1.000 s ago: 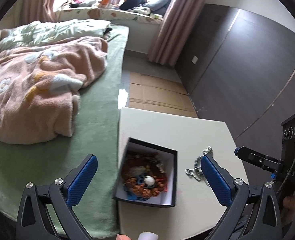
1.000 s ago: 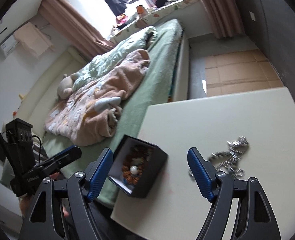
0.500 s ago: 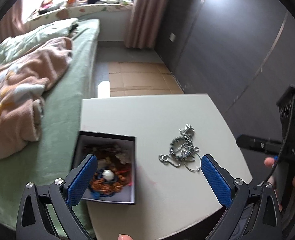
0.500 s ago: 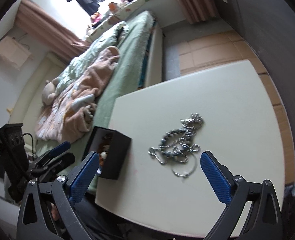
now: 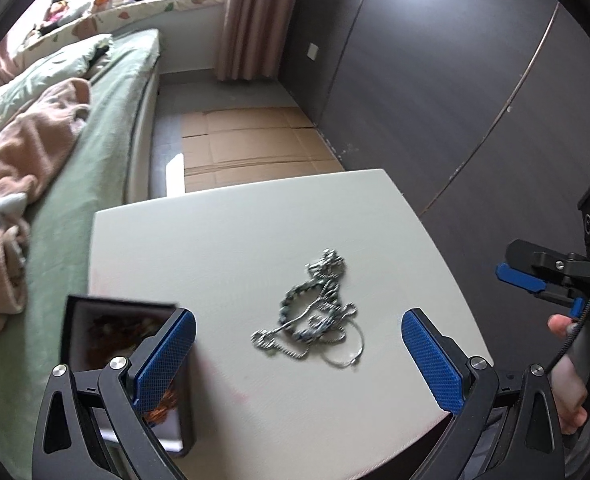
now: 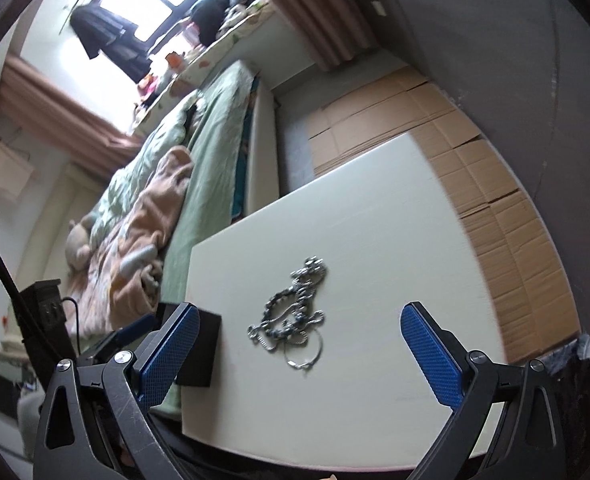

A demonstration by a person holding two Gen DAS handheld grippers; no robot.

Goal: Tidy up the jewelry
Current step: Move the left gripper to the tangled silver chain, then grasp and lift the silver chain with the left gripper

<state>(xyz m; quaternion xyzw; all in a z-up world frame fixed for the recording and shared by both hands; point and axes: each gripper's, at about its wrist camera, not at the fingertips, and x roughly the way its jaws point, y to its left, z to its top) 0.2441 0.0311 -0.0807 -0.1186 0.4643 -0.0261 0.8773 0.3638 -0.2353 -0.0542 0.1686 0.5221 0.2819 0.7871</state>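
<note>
Right wrist view: right gripper [image 6: 299, 344] wide, empty, over tangled silver chains [image 6: 293, 316] mid-frame; risks snagging whole clump, dropping strands short of black box [image 6: 199, 350]

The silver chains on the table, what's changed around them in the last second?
Both views swung from the black jewelry box to centre on the tangled silver chains. The right hand-held gripper has just opened wider, nothing between its jaws; the left hand-held gripper is open and empty too. Nothing was gripped or released. Chains, box and white table kept their places.
</note>
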